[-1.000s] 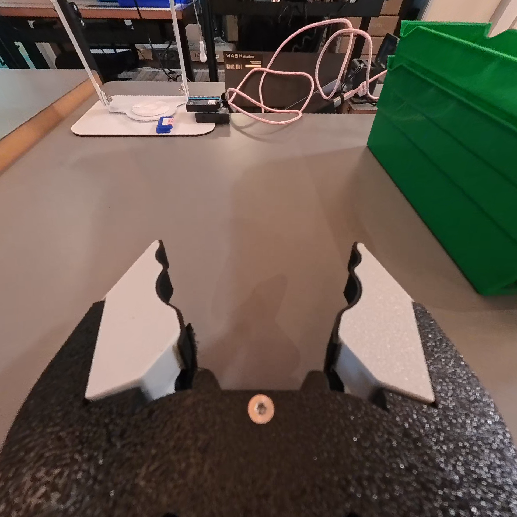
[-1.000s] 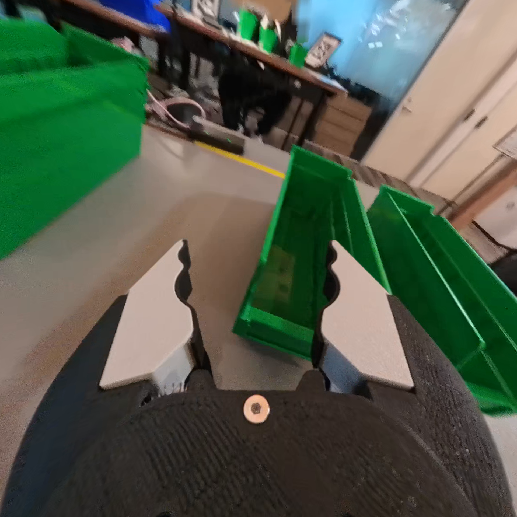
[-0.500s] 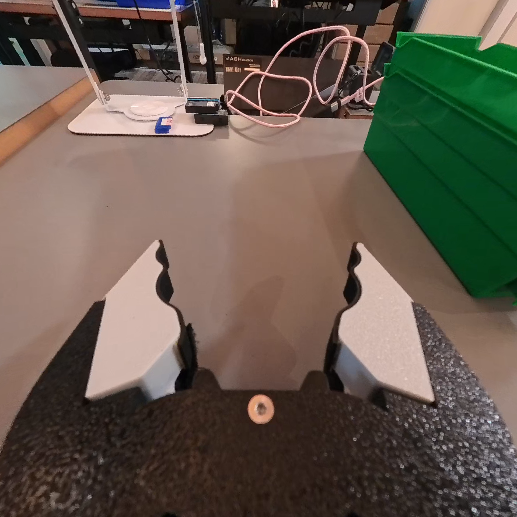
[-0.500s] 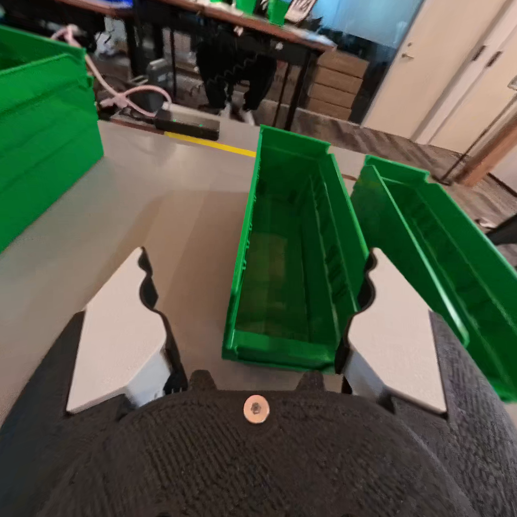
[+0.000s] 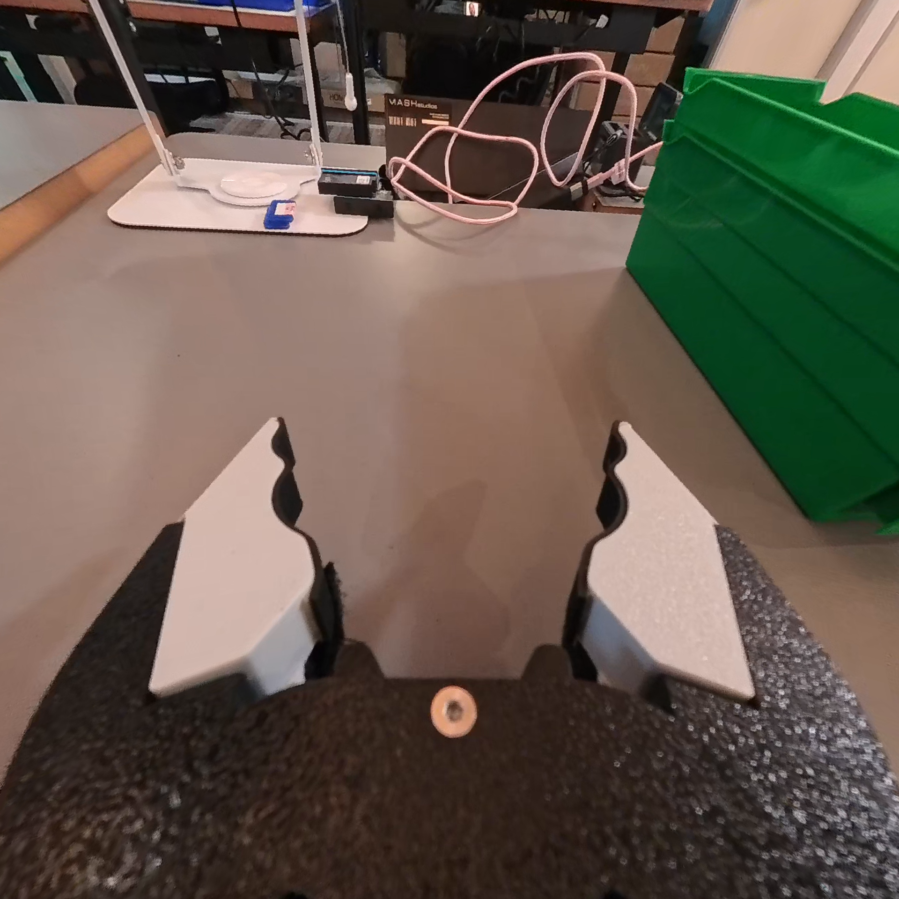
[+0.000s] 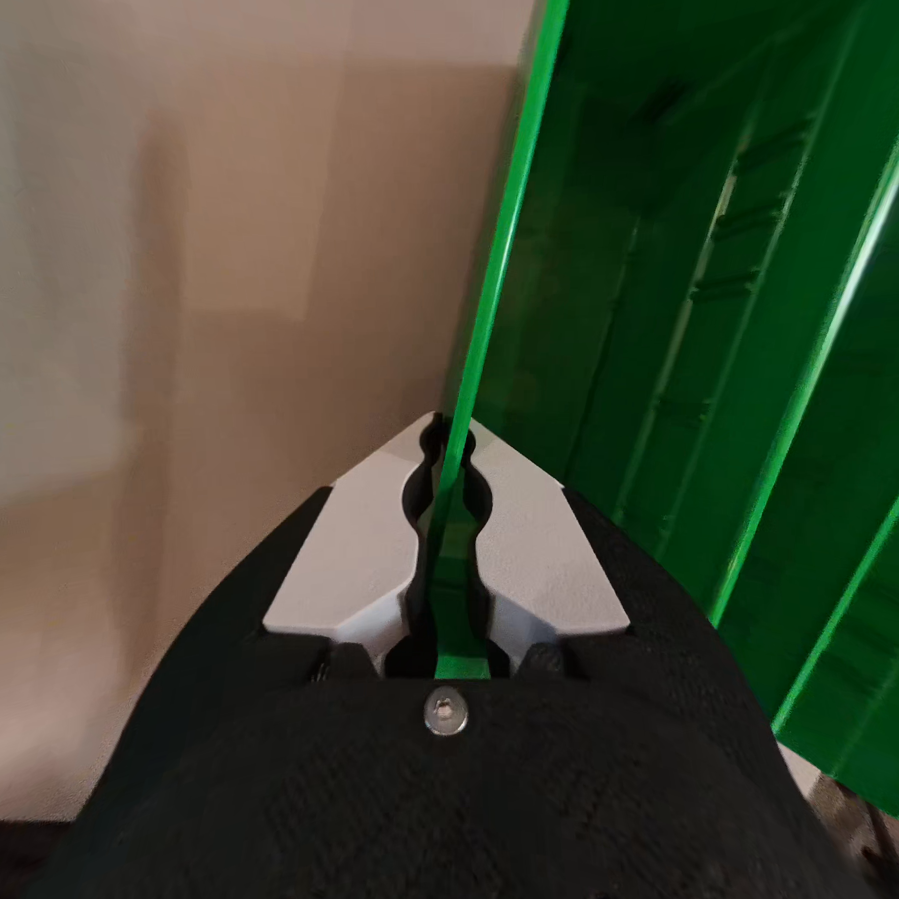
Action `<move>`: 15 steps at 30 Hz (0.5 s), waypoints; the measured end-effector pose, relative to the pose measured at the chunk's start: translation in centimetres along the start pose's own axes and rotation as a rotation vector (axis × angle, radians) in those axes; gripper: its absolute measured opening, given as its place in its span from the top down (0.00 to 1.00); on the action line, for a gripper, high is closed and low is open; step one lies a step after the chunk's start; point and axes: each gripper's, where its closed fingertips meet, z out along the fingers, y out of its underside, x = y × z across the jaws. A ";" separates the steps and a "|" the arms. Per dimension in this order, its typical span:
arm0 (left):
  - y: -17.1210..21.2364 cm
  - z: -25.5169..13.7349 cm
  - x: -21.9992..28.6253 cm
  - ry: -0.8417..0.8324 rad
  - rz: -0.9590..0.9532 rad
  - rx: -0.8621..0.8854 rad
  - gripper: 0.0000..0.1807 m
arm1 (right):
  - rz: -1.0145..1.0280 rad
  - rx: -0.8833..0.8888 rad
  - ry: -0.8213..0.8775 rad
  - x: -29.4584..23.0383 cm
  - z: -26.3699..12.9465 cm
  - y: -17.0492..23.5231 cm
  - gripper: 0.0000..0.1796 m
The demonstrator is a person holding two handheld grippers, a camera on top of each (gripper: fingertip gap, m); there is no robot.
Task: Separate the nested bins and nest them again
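Note:
In the right wrist view my right gripper (image 6: 450, 428) is shut on the left side wall (image 6: 491, 272) of a long narrow green bin (image 6: 656, 301); both pads press on the thin wall near its near end. A second green bin (image 6: 861, 608) lies just to its right. In the left wrist view my left gripper (image 5: 450, 428) is open and empty above the grey table (image 5: 340, 340). A stack of nested green bins (image 5: 788, 272) stands to its right, apart from it.
At the table's far edge in the left wrist view stand a white stand base (image 5: 233, 204) with a small blue item (image 5: 281, 214), two black boxes (image 5: 355, 192) and a looped pink cable (image 5: 486, 160). Shelves and desks lie beyond.
My right gripper opened wide, moved down to the near bin and closed on its left wall. The left gripper stayed open and drifted slightly away from the bin stack.

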 end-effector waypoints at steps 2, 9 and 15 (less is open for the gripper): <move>0.0 0.0 0.0 0.004 -0.001 0.000 0.31 | 0.009 0.017 -0.015 -0.6 -0.4 -0.5 0.98; -0.2 0.1 0.2 0.024 -0.022 0.008 0.31 | -0.052 0.329 -0.063 -7.4 -8.8 -7.2 0.99; -0.6 -0.2 0.1 0.044 -0.055 0.043 0.32 | -0.124 0.427 -0.176 -17.7 -16.7 -11.6 0.99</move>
